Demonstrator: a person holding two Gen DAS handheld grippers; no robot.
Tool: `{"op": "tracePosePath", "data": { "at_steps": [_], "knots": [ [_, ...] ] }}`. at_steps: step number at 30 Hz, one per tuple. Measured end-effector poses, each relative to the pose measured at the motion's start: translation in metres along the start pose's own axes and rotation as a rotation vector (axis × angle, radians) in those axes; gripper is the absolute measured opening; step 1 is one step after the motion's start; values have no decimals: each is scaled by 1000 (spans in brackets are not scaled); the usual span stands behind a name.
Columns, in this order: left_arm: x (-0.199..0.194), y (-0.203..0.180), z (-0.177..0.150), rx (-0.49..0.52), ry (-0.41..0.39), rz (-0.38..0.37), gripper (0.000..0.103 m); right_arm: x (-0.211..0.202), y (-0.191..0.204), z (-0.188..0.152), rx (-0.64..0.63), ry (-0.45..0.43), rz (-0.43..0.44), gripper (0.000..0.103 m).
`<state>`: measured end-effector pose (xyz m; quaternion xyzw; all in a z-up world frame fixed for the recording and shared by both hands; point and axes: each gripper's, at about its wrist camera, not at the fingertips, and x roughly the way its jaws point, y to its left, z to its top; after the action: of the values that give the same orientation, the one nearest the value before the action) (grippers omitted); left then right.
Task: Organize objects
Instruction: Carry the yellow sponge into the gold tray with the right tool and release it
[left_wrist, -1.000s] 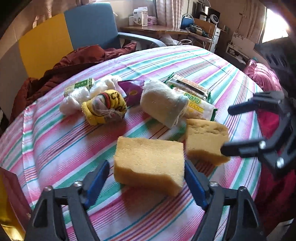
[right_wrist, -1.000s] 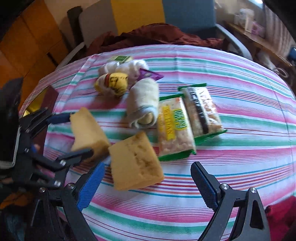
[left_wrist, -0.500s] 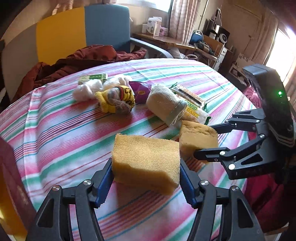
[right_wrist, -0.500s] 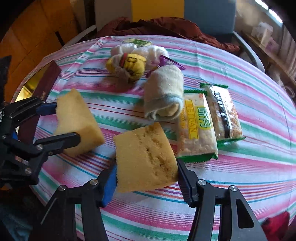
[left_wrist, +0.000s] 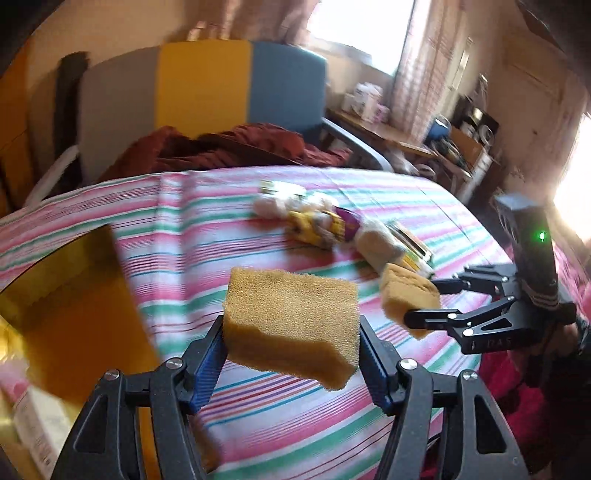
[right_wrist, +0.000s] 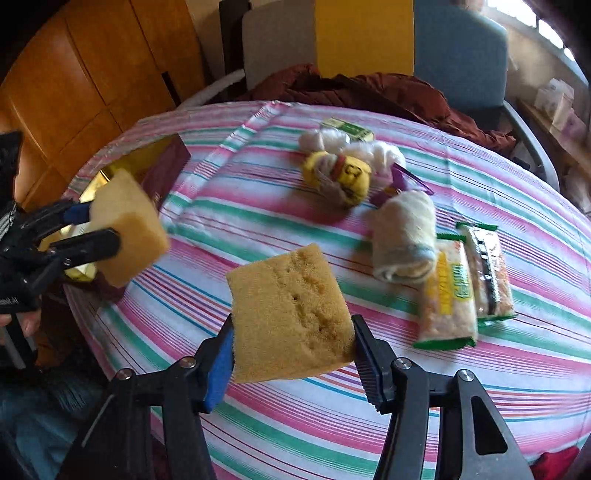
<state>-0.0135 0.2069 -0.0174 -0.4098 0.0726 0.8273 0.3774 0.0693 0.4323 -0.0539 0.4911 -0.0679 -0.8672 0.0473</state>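
In the left wrist view, the left gripper (left_wrist: 291, 363) fills the bottom of the frame, its jaws clenched on a rectangular yellow foam sponge (left_wrist: 291, 325) held clear above the tabletop (left_wrist: 288, 417) with its pink, green and white striped cloth. At the lower left, an open box with a shiny gold lining (left_wrist: 70, 306) sits at the tabletop's near edge. At the right, the right gripper (left_wrist: 428, 301) grasps a second yellow sponge block (left_wrist: 404, 290), also lifted off the cloth.

In the right wrist view, that block sits at the bottom centre between the blue-padded jaws, and bare striped cloth stretches under and around both sponges. Farther up the frame lie a rolled cream towel (right_wrist: 404, 236), two green-edged snack packets (right_wrist: 465, 291) side by side at the right, a yellow balled sock (right_wrist: 341, 177) and white cotton wads (right_wrist: 373, 149). Beyond the far edge, a dark red jacket (right_wrist: 369, 92) is draped over the chairs (right_wrist: 458, 55).
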Motion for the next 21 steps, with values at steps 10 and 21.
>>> {"op": "tracePosePath", "data": {
  "at_steps": [10, 21],
  "knots": [
    [-68, 105, -31, -270, -84, 131, 67, 3, 66, 24, 7, -84, 91, 59],
    [-105, 166, -51, -425, -166, 194, 67, 29, 189, 55, -152, -98, 244, 59]
  ]
}}
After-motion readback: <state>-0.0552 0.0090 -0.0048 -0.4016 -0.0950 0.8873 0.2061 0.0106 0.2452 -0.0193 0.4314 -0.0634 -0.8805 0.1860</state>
